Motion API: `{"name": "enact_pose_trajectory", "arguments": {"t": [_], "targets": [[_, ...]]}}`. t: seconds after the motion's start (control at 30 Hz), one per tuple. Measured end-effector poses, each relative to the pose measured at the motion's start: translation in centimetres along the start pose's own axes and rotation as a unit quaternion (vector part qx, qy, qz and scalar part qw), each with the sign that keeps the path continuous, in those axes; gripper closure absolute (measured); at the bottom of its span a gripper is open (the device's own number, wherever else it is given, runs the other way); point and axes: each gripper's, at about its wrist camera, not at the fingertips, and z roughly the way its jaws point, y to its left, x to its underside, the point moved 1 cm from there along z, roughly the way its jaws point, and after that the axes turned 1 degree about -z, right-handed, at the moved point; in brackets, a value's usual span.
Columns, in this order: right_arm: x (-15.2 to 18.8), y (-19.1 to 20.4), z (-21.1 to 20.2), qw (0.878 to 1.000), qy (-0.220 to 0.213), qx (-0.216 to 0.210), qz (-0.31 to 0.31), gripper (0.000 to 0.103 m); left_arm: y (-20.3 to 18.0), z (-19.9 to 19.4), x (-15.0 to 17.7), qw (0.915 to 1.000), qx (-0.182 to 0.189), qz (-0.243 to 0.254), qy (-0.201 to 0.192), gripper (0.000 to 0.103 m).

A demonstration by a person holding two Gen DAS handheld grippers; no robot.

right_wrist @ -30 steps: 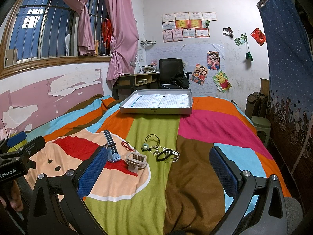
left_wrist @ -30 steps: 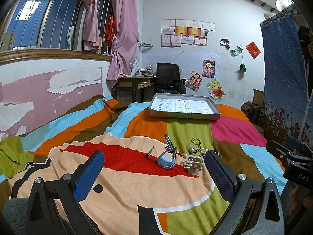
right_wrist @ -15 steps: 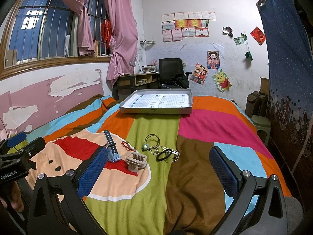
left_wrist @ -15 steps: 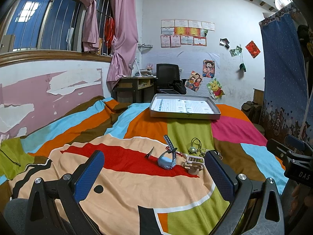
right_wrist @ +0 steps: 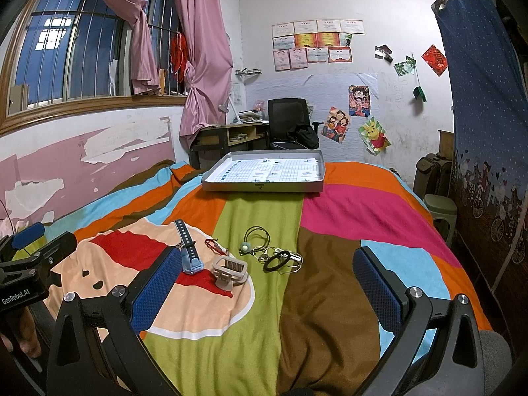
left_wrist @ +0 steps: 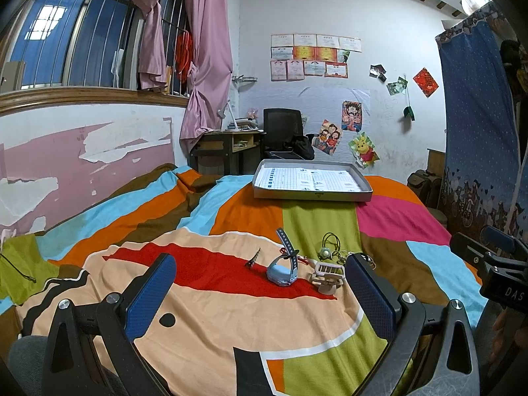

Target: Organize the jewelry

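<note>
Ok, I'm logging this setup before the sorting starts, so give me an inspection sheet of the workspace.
Surface: striped bedspread, rumpled toward the wall.
Job's things: blue watch, beige hair claw, black hair tie, green-bead cord, red cord, dark hair clip lie loose together; grey tray farther back holds only a gridded sheet.
Clutter: nothing seen.
Grippers: left gripper and right gripper both open, holding nothing, short of the items.
Cables: nothing seen.
Surroundings: desk, office chair, pink curtains, barred window, wall posters.
</note>
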Motion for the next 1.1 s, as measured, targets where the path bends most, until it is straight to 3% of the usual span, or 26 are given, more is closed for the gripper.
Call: {"name": "enact_pose_trajectory", "arguments": {"t": [0.6,0.9,1.1], "targets": [[0.0,0.0,0.0,1.000,0.001,0.001,0.002,0.001,1.1,-0.5,-1.4,0.9999,0.000,-0.008,0.010,0.000],[0.0,-0.3,0.3,1.000,0.009,0.003,0.019,0.001,2.5,2.2,-1.2,0.9979,0.024,-0.044,0.041,0.000],[-0.2,-0.4,2.1,0.999,0.025,-0.023,0.042,0.001,2.1,4.9,-2.2,0.9962,0.035,-0.036,0.071,0.000]]}}
